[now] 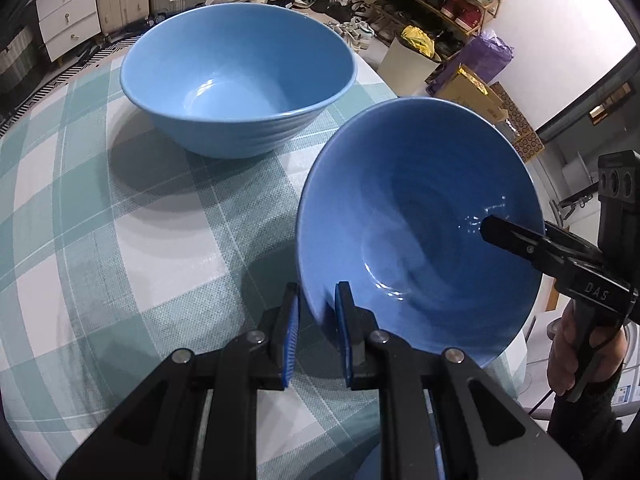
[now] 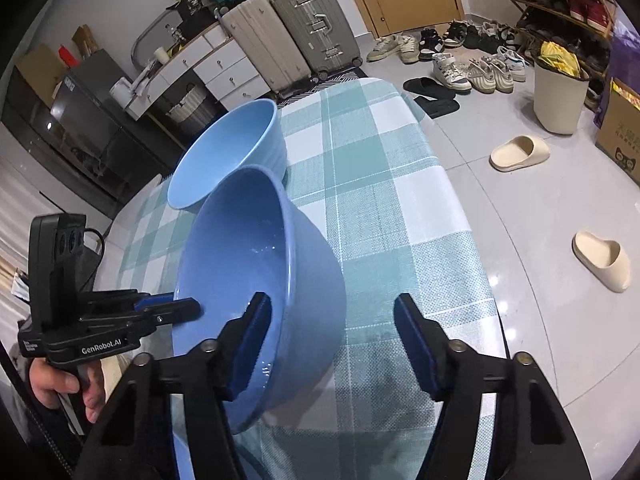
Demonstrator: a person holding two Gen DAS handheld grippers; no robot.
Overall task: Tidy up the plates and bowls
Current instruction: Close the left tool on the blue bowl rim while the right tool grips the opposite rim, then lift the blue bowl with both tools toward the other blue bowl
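The left gripper (image 1: 316,312) pinches the rim of the tilted dark blue glossy bowl (image 1: 420,220). The right gripper (image 2: 332,340) is apart around the other rim, not squeezing. The bowl's bottom is hidden. A light blue bowl (image 1: 240,76) sits behind on the checked tablecloth (image 1: 120,220). Shoes (image 2: 452,68) lie on the floor.

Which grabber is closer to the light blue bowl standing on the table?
Left. The left gripper pinches the tilted darker bowl on the rim side facing the light blue bowl; the right gripper straddles the opposite rim, farther off.
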